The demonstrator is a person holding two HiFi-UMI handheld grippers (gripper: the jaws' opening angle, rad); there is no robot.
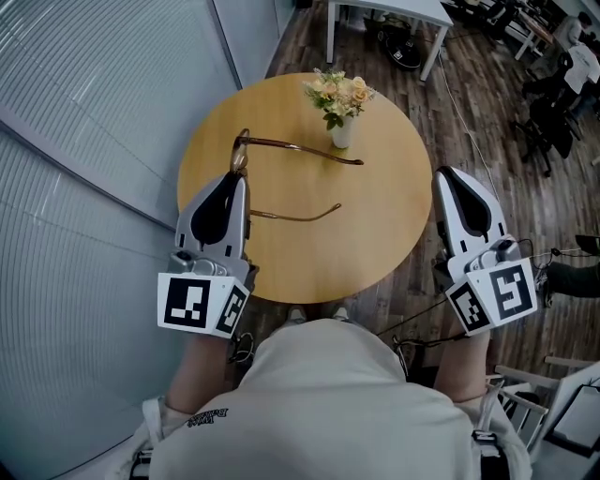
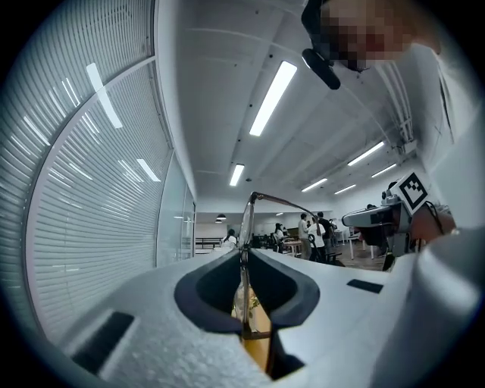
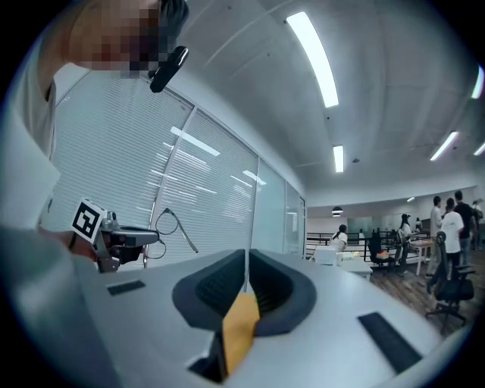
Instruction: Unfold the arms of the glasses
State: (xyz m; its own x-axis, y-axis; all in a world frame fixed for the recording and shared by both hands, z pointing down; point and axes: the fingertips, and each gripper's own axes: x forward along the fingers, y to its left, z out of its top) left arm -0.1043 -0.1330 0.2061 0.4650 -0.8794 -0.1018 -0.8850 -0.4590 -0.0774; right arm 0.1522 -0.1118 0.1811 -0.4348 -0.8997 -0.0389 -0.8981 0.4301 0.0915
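— So, nearest first: what shows of the person?
— Only a pale shirt [image 1: 328, 394] at the bottom of the head view, cut off by the edge. The hands are hidden behind the marker cubes [image 1: 195, 302].
— And the left gripper [image 1: 238, 176]?
— It is clamped on the front of the glasses [image 1: 300, 147], over the near left part of the round table [image 1: 375, 234]. From above, the jaw tips cover the gripped spot and the lenses show edge-on only. The left gripper view shows it plainly: a thin metal rim pinched between the dark pads [image 2: 204, 292] and rising above them.
— The arms?
— Both stand out from the front and reach to the person's right across the table. One ends just beside the vase [image 1: 343, 134]; the other lies nearer the person. Whether they touch the wood I cannot tell.
— The right gripper [image 1: 448, 175]?
— Just off the table's right edge, well apart from the glasses. Its own view shows the jaws together with nothing between them. That view also catches the glasses side-on against the blinds [image 3: 212, 189], with one lens ring clear; the head view lacks that.
— Farther off?
— Flowers [image 1: 339, 94] in the vase on the table's far side, and beyond them a white table [image 1: 394, 9] cut off by the top edge. Both gripper views show people [image 3: 447, 220] standing far down the room, too small to describe.
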